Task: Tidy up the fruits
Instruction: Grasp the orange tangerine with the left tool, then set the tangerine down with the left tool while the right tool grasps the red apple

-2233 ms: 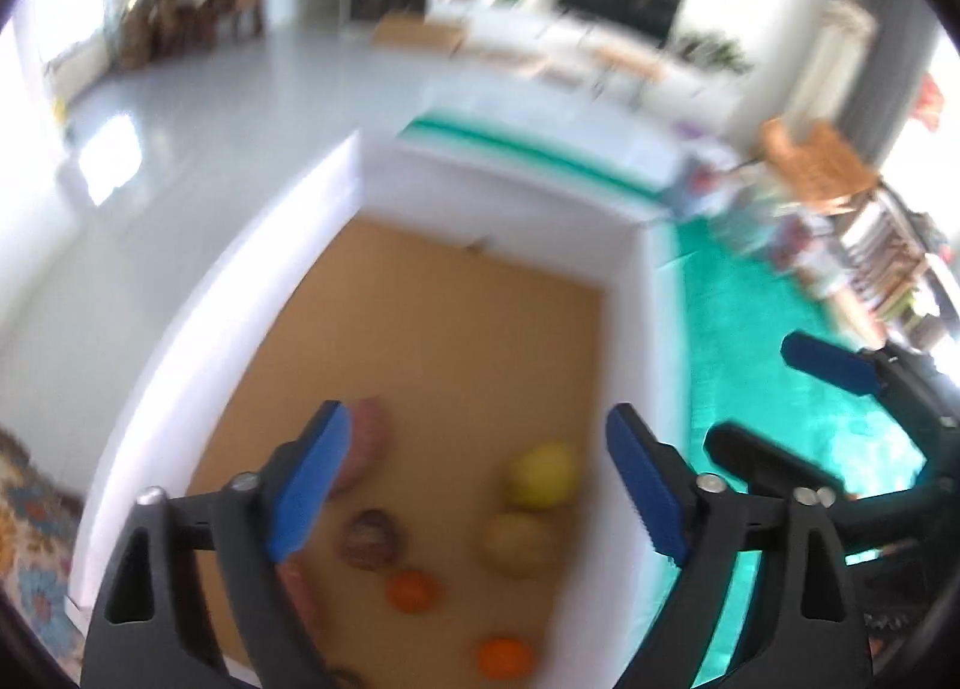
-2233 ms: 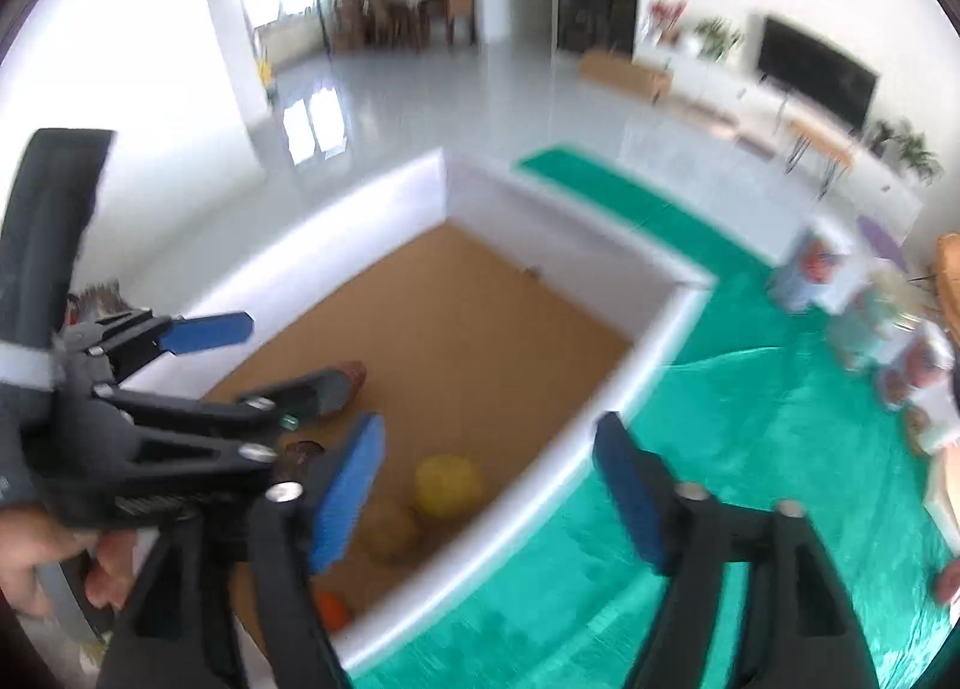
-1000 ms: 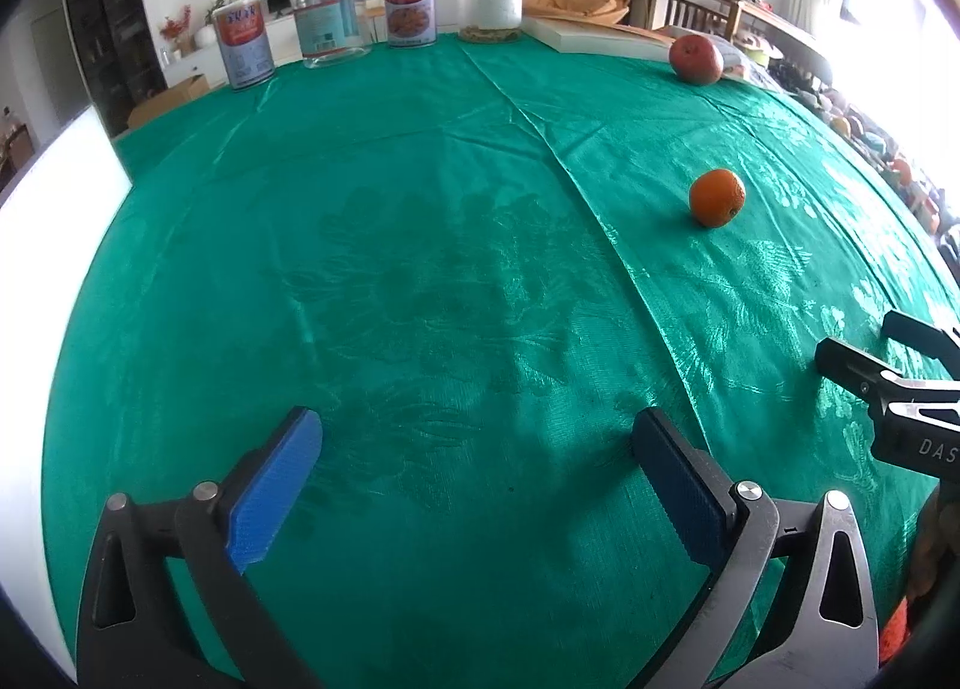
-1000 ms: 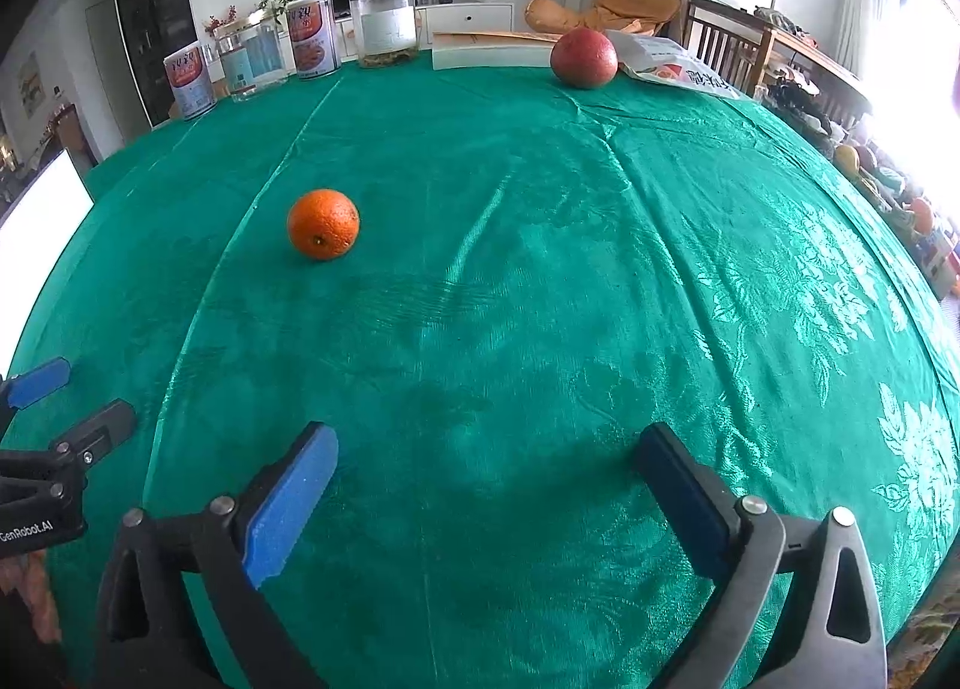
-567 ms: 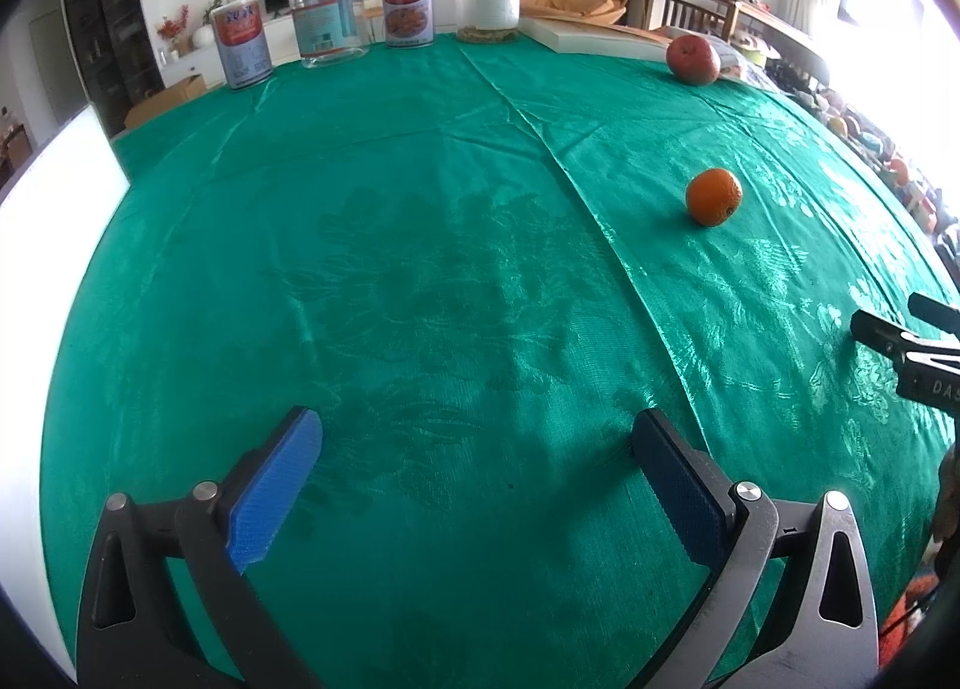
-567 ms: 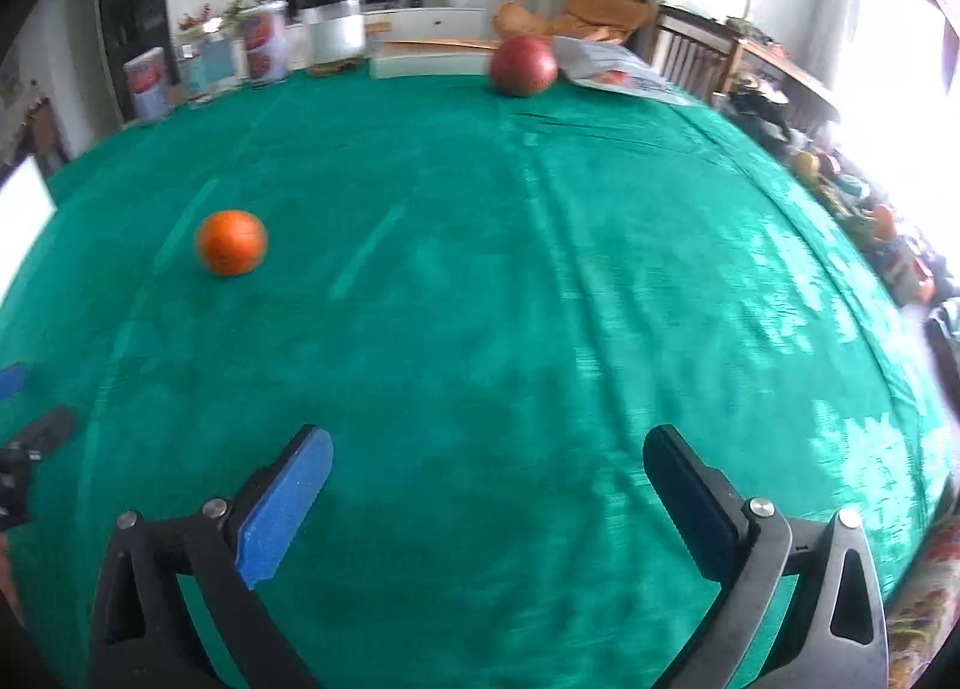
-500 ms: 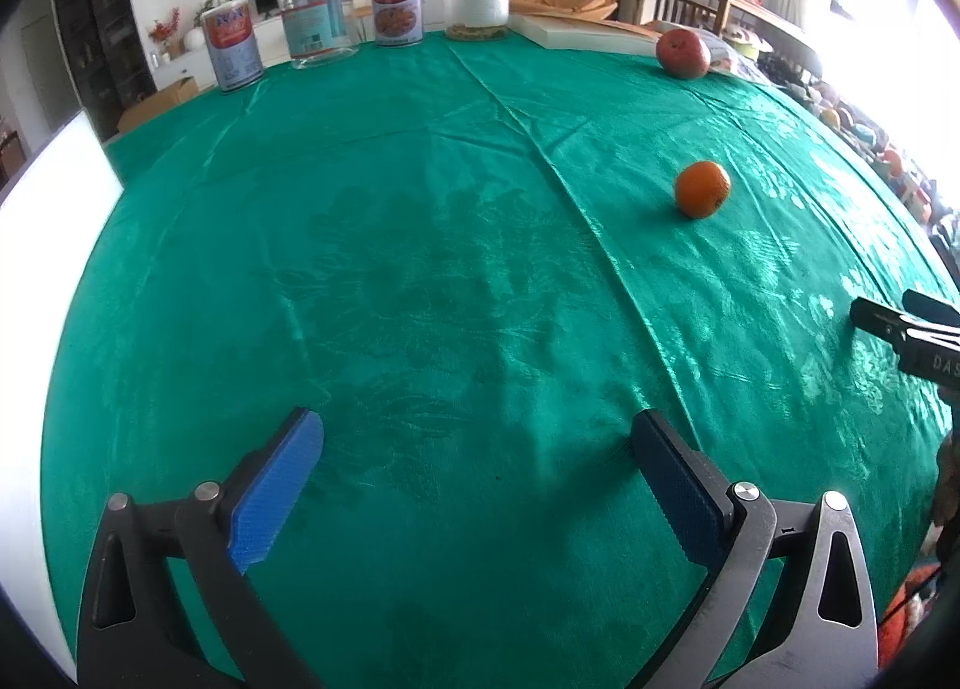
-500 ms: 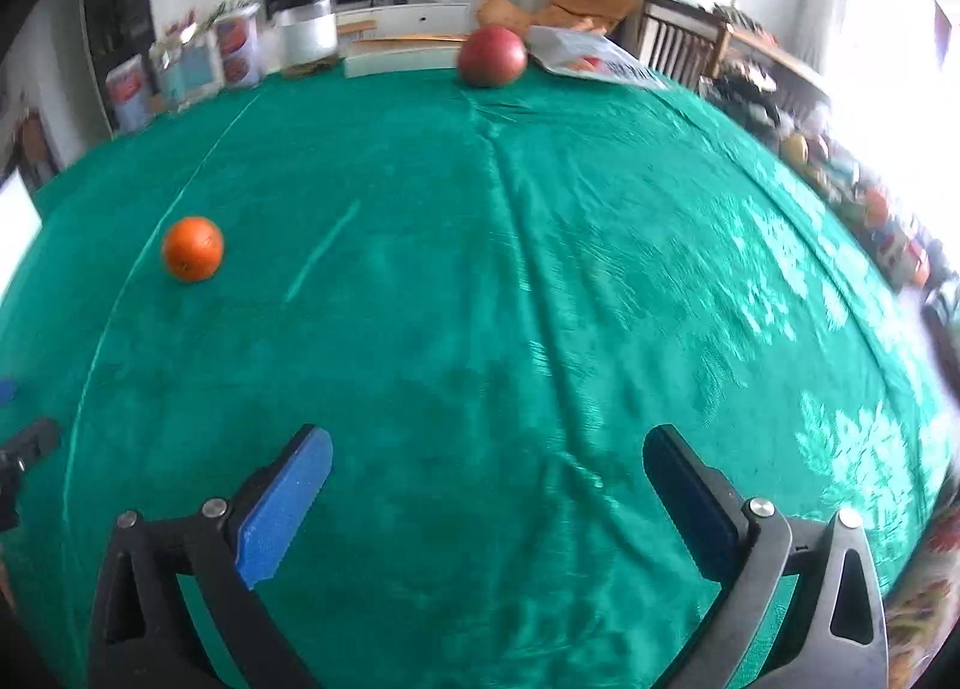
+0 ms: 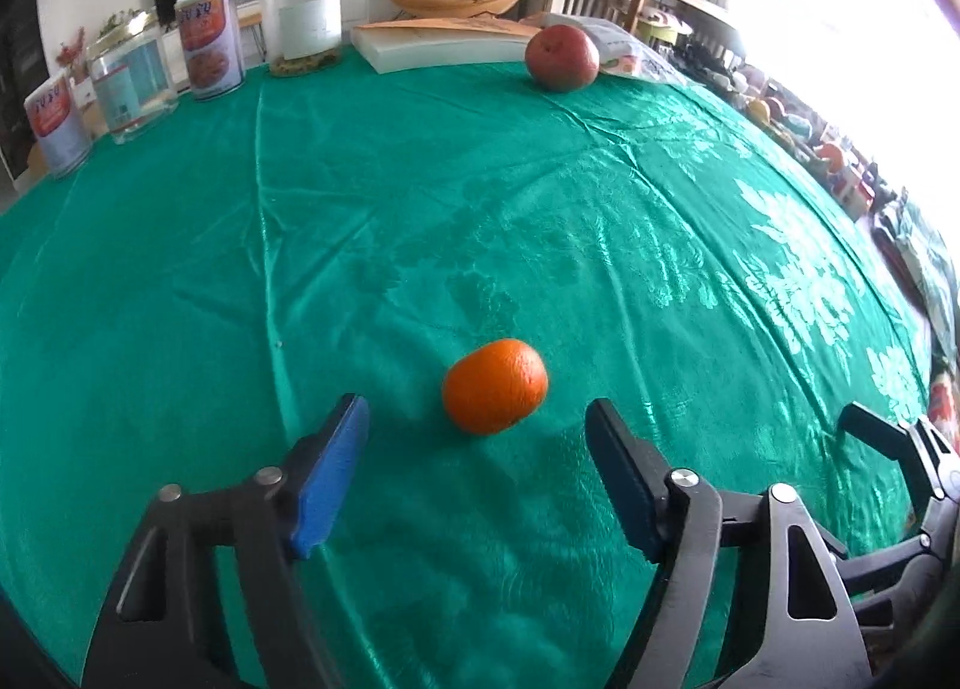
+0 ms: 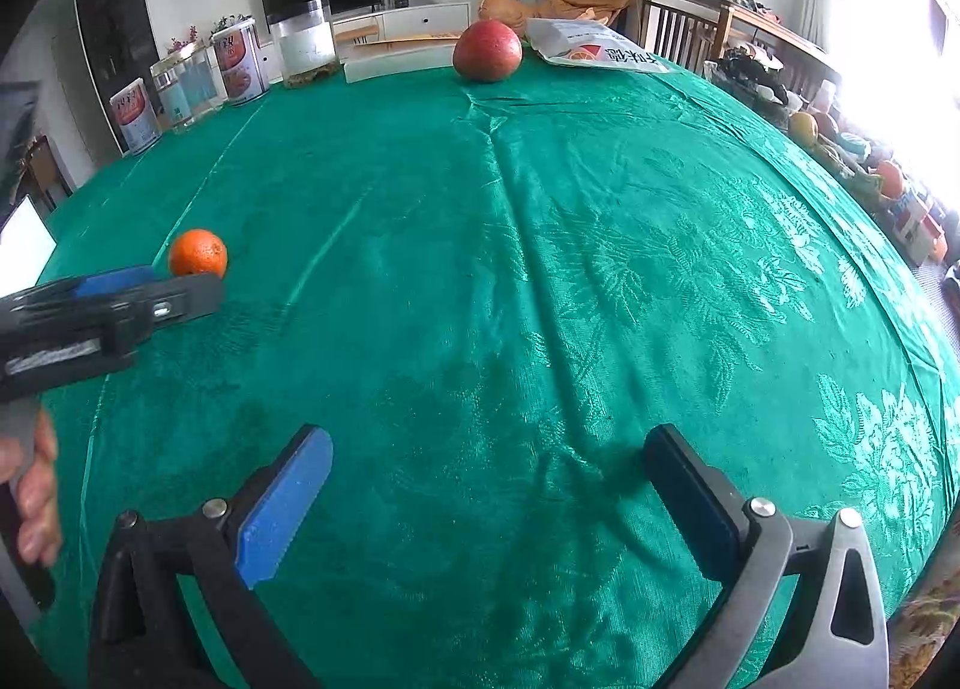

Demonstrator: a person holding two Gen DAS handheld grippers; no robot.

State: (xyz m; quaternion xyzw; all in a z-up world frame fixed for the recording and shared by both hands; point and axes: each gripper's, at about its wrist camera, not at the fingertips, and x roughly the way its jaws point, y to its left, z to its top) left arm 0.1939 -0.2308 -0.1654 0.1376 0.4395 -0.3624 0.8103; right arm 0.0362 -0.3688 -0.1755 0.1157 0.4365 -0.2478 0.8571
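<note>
Closing in on a small orange (image 9: 495, 386), the left gripper (image 9: 474, 443) is now sitting low in the centre of the left wrist view, with the fruit just ahead of and between its two blue-padded fingers (image 9: 333, 479); half a second ago that same orange was lying far off in the upper right of this view. The jaws have just been narrowing, yet the pads are not touching the fruit, so this gripper is standing open with nothing gripped. The orange is looking round, bright and finely dimpled, and it is resting on a shiny green tablecloth (image 9: 420, 221) with a woven floral pattern. A larger red fruit (image 9: 563, 57) is sitting at the top of the frame, near the cloth's far edge, beside a flat white box (image 9: 444, 44). In the right wrist view, the orange (image 10: 197, 252) is appearing at the middle left, just behind the left gripper's fingertips (image 10: 114, 293), and a person's hand (image 10: 36, 485) is showing at the lower left edge. The right gripper (image 10: 489, 467) is hanging wide open over bare cloth at the bottom of its frame, holding nothing, well apart from both fruits.
</note>
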